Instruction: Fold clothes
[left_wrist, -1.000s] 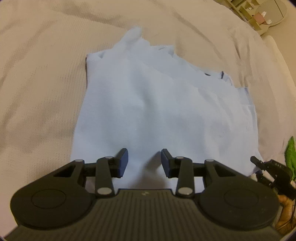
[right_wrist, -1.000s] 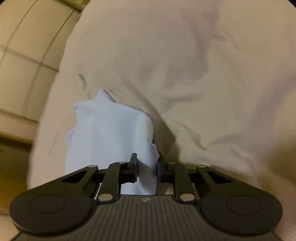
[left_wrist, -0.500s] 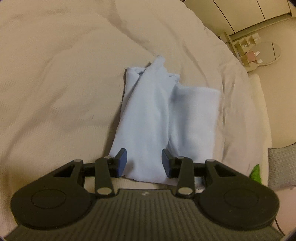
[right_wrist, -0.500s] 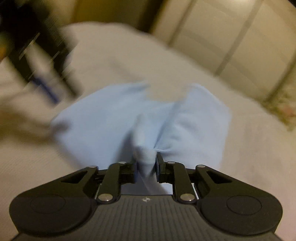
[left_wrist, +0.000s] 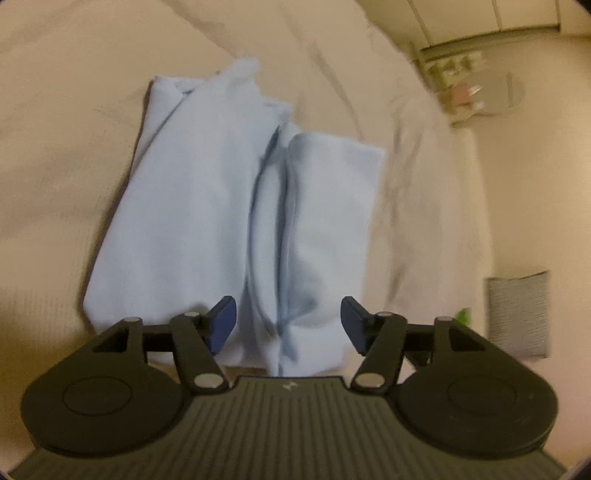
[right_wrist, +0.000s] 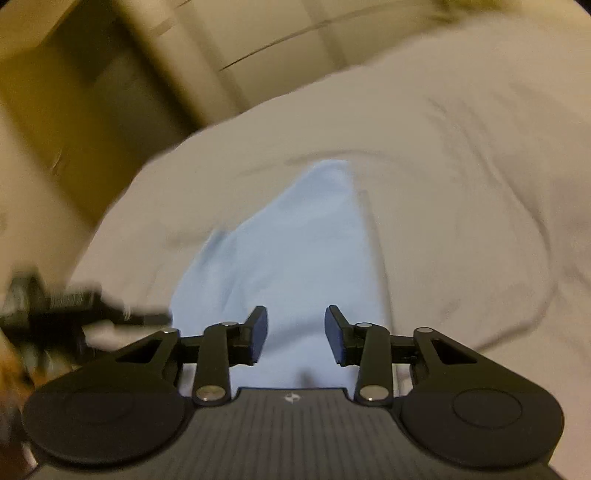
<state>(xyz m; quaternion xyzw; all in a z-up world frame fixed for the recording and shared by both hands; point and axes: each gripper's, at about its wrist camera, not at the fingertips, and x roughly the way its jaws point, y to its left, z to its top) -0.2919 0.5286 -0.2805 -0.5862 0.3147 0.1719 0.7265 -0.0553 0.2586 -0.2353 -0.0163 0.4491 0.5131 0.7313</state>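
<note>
Half a second ago the right gripper (right_wrist: 293, 334) pinched a bunched ridge of the light blue garment (left_wrist: 236, 221); now its jaws are opening and stand spread above the cloth, gripping nothing. The left gripper (left_wrist: 288, 321) has also widened — its jaws are opening, with the garment's near edge lying under the gap, the pads clear of it. The garment lies folded on the cream bedcover (left_wrist: 66, 129), two panels meeting along a shadowed crease down its middle. In the right wrist view the garment (right_wrist: 295, 251) is a smooth blue sheet, and the blurred left gripper (right_wrist: 55, 306) enters at the left edge — beside the cloth.
</note>
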